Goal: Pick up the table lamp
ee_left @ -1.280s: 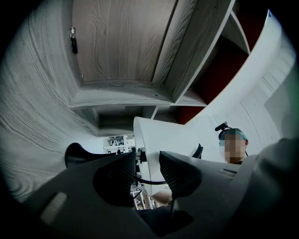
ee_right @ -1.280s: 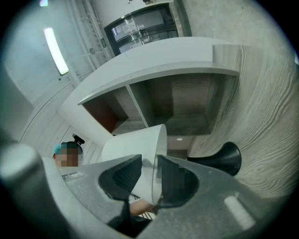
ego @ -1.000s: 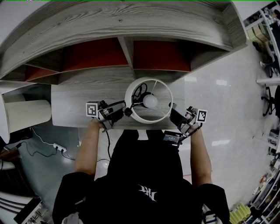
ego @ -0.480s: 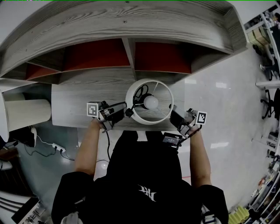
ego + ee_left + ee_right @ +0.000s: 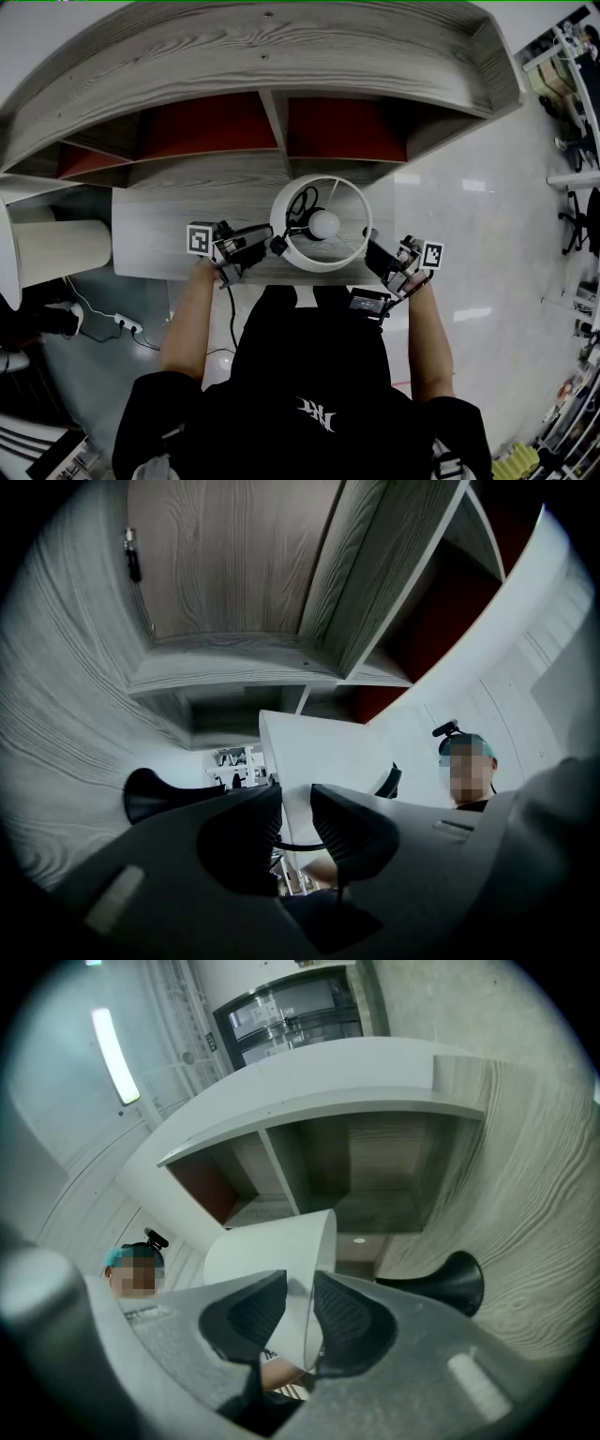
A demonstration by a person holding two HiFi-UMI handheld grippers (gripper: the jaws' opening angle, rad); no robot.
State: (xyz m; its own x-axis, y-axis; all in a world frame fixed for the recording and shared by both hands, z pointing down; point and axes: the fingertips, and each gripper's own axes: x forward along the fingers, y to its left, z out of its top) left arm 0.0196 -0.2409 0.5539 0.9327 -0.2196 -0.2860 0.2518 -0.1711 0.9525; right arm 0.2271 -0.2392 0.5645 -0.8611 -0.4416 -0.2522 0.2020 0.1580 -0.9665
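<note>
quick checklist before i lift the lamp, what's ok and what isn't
1. Left gripper on shade: ok, jaws have just been closing, shade wall between them.
2. Right gripper on shade: ok, rim clamped.
3. Grips on opposite sides of shade: ok.
4. Lamp upright on desk: ok.
5. Headroom under shelf: cannot tell.

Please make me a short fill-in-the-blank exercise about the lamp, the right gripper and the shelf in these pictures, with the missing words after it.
1. Seen from the head view, the bulb sits inside the round white ____.
2. The right gripper has its fingers ____ on the rim of the lampshade.
3. The back panels of the shelf are ____.

Missing words: lampshade; shut; red.
</note>
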